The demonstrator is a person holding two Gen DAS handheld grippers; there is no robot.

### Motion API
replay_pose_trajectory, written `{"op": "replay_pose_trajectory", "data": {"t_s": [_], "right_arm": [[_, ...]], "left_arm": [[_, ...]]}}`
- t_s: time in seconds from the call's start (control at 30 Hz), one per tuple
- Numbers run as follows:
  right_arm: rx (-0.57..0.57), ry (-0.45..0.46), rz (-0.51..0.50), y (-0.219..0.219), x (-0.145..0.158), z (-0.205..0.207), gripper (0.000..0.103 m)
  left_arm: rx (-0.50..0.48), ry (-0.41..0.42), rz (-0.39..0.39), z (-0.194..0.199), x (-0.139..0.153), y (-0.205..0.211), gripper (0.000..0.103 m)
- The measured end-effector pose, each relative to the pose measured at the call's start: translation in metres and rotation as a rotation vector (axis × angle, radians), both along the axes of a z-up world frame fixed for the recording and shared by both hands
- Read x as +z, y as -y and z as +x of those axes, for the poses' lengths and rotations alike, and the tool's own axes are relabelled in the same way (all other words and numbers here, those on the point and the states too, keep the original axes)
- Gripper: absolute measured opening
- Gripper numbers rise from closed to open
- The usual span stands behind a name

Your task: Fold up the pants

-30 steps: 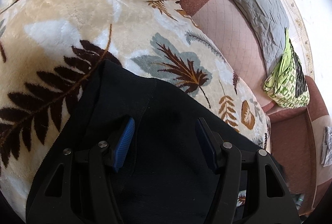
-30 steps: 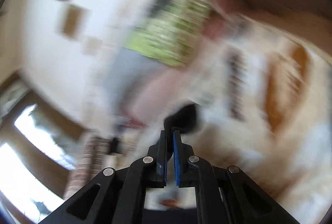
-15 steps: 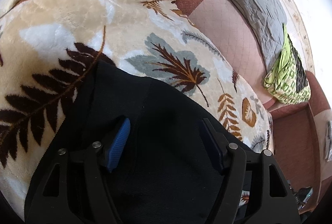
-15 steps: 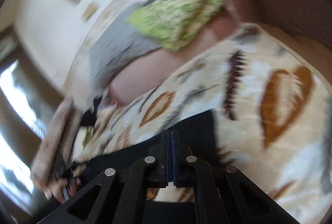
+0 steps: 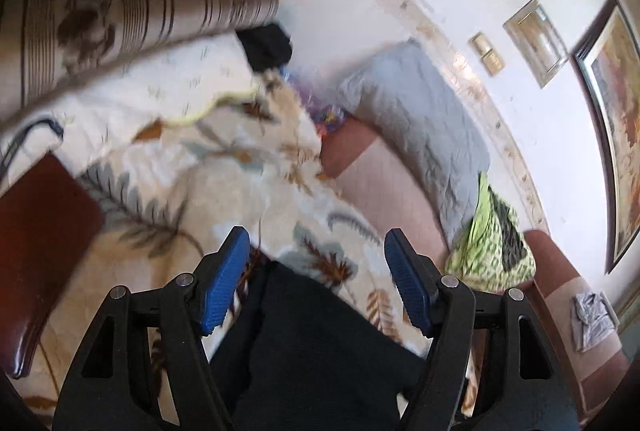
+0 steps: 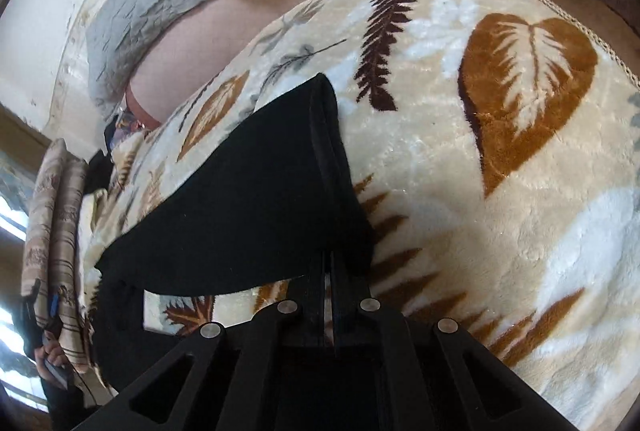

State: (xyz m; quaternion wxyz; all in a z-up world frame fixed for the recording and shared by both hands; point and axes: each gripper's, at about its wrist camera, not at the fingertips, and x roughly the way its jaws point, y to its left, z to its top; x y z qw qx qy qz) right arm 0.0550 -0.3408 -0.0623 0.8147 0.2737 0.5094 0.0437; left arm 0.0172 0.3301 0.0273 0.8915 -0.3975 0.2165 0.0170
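We see matte black pants [image 6: 248,207], folded with a pointed corner, on a plush leaf-print blanket [image 6: 500,159]. Our right tool [image 6: 327,263], angled down, is pinched closed on their near edge; its tips are hidden. Our left tool [image 5: 316,279] gapes wide and empty above the pants [image 5: 320,343]; the background is blurred.

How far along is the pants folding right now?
Partly done: the black pants lie doubled over on the leaf blanket. In hand: the right tool is shut at their edge, though a grip is unclear; the left tool is open, holding nothing. Final folds remain.
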Motion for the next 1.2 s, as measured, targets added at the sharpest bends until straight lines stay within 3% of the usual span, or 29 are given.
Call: {"op": "replay_pose_trajectory", "data": {"t_s": [0.07,0.13,0.2,0.37,0.57,0.67,0.83,1.2], "right_arm": [[0.015,0.0,-0.03,-0.004,0.004,-0.002,0.002],[0.031,0.004,-0.065,-0.007,0.004,-0.006,0.002],[0.047,0.009,-0.098,-0.014,0.01,-0.001,0.002],[0.122,0.033,-0.239,-0.03,0.016,-0.002,0.003],[0.201,0.053,-0.4,-0.051,0.017,0.001,0.004],[0.176,0.044,-0.368,-0.046,0.016,0.003,0.004],[0.15,0.037,-0.293,-0.038,0.015,0.004,0.005],[0.162,0.05,-0.302,-0.041,0.013,0.002,0.005]], "left_arm": [[-0.064,-0.082,0.066,0.013,-0.005,0.015,0.069],[-0.139,-0.183,0.232,0.033,-0.007,0.049,0.07],[-0.206,-0.236,0.335,0.044,-0.016,0.082,0.07],[-0.153,-0.366,0.611,0.063,-0.026,0.131,0.07],[-0.152,-0.341,0.698,0.066,-0.022,0.154,0.07],[-0.158,-0.348,0.737,0.07,-0.024,0.156,0.07],[-0.158,-0.355,0.726,0.073,-0.024,0.153,0.07],[-0.162,-0.357,0.727,0.074,-0.025,0.155,0.07]]}}
